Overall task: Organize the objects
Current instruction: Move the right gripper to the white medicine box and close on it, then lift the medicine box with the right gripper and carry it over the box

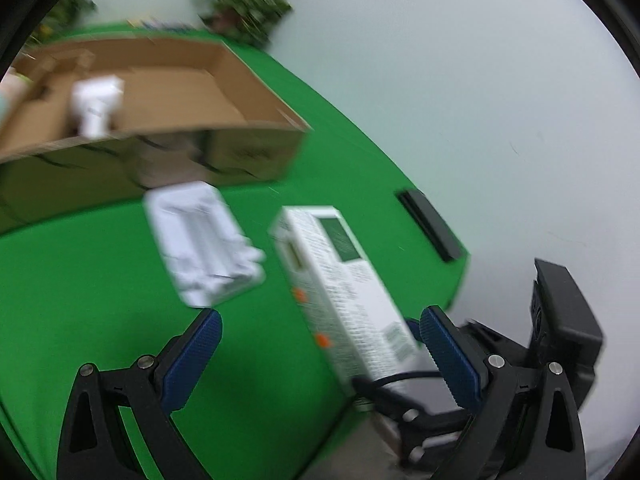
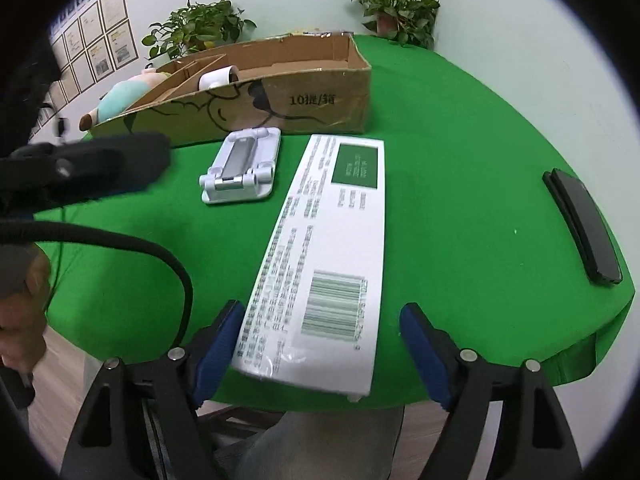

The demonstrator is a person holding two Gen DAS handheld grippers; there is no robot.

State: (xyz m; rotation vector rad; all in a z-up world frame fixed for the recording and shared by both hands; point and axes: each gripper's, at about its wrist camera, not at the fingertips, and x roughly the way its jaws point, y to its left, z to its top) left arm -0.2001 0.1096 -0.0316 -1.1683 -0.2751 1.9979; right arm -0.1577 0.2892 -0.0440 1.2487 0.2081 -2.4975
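Note:
A long white printed box lies on the green table, its near end over the front edge. My right gripper is open, its blue pads either side of the box's near end. The box also shows in the blurred left wrist view. My left gripper is open and empty above the table, left of the box. A white phone stand lies near the cardboard box, which holds a white roll. The stand and carton also show in the left view.
A black flat case lies at the table's right edge. A plush toy lies behind the cardboard box. Potted plants stand at the back by the wall. The right gripper's body shows at the left view's right side.

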